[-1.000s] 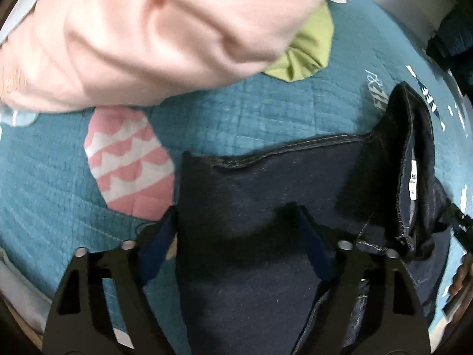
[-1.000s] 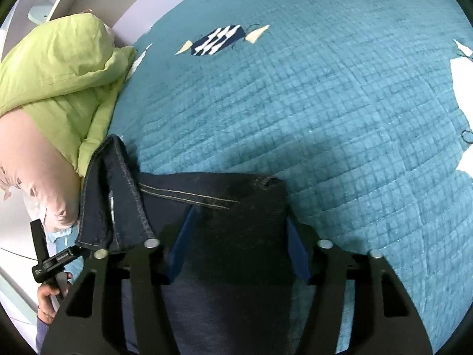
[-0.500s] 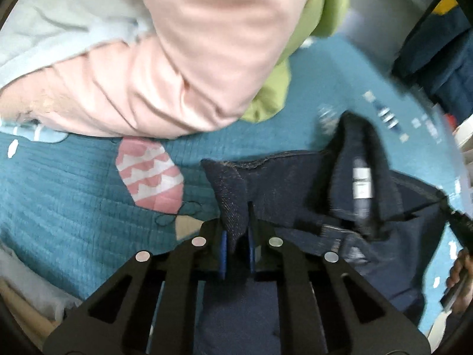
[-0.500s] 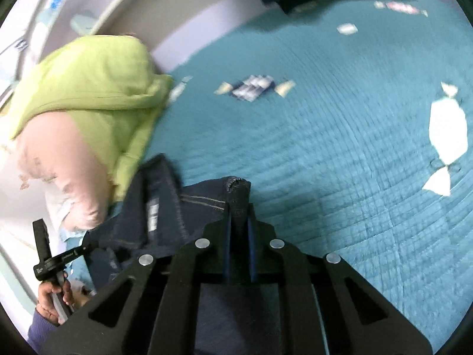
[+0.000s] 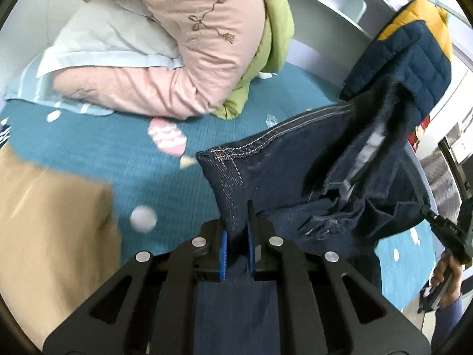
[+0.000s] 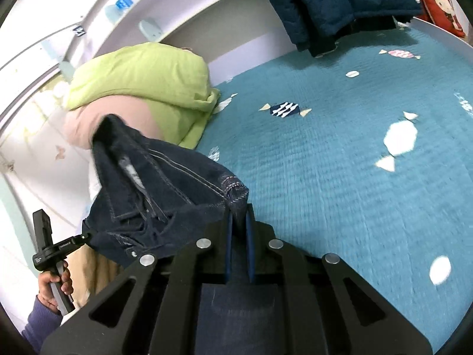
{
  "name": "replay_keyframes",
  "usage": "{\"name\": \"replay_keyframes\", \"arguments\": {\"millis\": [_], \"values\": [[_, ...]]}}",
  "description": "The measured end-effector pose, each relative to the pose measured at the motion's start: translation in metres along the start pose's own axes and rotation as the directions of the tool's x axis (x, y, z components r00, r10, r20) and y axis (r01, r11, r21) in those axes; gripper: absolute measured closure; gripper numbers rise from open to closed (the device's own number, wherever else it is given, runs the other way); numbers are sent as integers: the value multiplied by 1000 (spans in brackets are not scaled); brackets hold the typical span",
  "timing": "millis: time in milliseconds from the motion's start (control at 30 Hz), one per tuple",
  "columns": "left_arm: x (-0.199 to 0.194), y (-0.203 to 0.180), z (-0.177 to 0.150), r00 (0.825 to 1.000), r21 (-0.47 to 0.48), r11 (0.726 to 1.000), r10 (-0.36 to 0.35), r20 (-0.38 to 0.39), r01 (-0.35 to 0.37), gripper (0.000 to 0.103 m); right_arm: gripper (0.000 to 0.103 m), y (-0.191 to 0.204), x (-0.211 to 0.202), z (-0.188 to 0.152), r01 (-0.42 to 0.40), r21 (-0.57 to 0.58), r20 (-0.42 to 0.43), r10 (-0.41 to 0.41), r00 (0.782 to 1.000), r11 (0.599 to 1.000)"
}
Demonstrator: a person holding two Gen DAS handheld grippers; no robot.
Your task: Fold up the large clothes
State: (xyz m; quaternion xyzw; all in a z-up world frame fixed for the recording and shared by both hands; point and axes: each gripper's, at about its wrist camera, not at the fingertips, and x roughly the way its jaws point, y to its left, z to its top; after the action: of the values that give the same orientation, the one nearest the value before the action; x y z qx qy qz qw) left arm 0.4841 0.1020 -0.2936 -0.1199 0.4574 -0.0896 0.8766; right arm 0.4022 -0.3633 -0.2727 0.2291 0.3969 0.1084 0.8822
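Observation:
Dark blue jeans hang between my two grippers, lifted off the teal bedspread. My left gripper is shut on one corner of the waistband. My right gripper is shut on the other corner of the jeans. The waistband sags between them with its white label showing. The legs hang below, out of sight.
A pink and green duvet pile and a white pillow lie at the bed's head. A navy and yellow puffer jacket lies at the bed's far edge. A tan surface lies at lower left.
Both grippers closed on the jeans' waistband corners and lifted them off the bed. The views tilted up, showing the wall shelves and jacket.

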Motion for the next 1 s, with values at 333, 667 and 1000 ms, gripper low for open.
{"name": "replay_keyframes", "arguments": {"millis": [333, 667, 1000], "values": [[-61, 22, -139, 995, -13, 999, 36, -89, -37, 92, 95, -18, -67, -122, 70, 30, -185, -63, 981, 997], [-30, 37, -214, 967, 11, 992, 125, -221, -125, 85, 93, -52, -46, -198, 264, 110, -391, -202, 898, 958], [-76, 42, -214, 967, -10, 984, 171, -191, -176, 42, 92, -31, -79, -189, 232, 74, -304, -200, 931, 970]]}}
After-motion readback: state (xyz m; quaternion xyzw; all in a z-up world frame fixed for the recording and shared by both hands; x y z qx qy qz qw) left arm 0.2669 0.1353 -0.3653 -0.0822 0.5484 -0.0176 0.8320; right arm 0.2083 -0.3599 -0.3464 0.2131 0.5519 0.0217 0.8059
